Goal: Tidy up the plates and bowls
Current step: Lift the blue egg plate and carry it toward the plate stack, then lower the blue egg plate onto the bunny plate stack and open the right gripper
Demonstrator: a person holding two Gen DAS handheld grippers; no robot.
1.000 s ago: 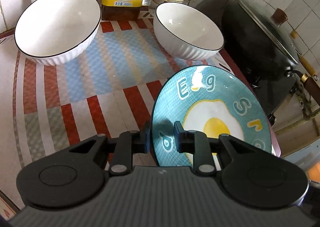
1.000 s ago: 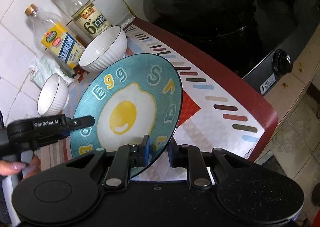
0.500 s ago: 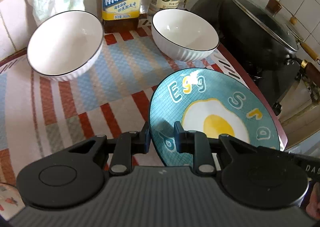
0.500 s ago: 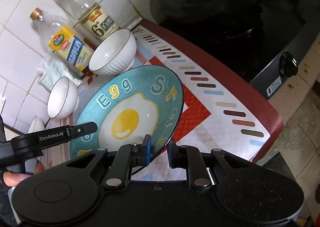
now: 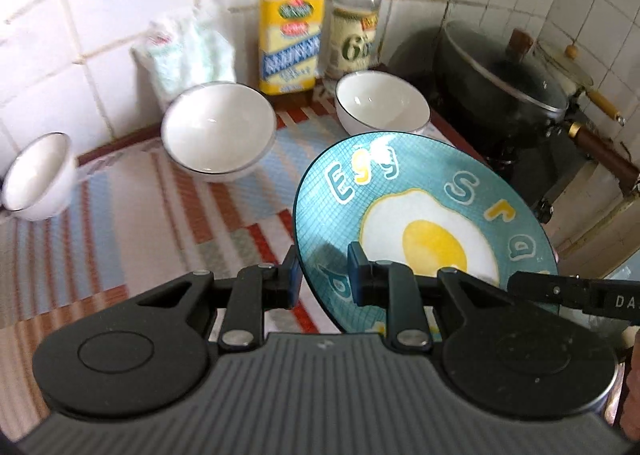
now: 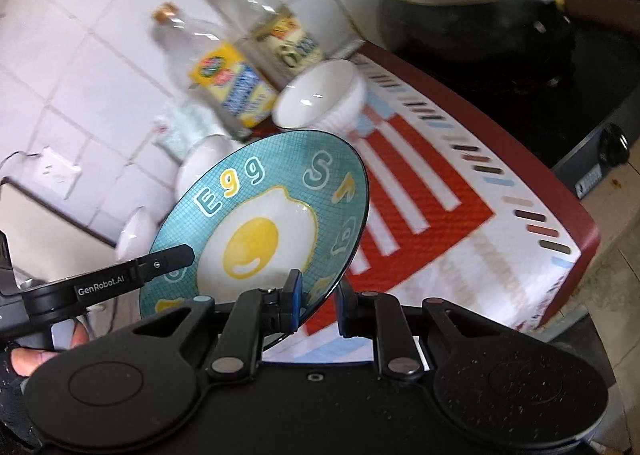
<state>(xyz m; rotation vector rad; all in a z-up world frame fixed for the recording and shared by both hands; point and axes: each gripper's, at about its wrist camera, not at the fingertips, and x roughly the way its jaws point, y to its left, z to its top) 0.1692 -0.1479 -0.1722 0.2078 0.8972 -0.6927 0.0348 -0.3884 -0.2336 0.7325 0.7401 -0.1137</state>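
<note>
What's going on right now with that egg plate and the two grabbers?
Left gripper and right gripper both clamped on the egg plate rim. Plate tilted, clear of the mat. Three white bowls beyond; nothing blocking.

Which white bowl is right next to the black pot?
The small white bowl in front of the yellow-capped bottle, closest to the black pot. The big bowl and the tipped bowl sit farther left.

plate (image 5: 424, 211) above mat (image 5: 160, 215), bowls (image 5: 218, 131) behind, bottles (image 5: 290, 43) behind them
</note>
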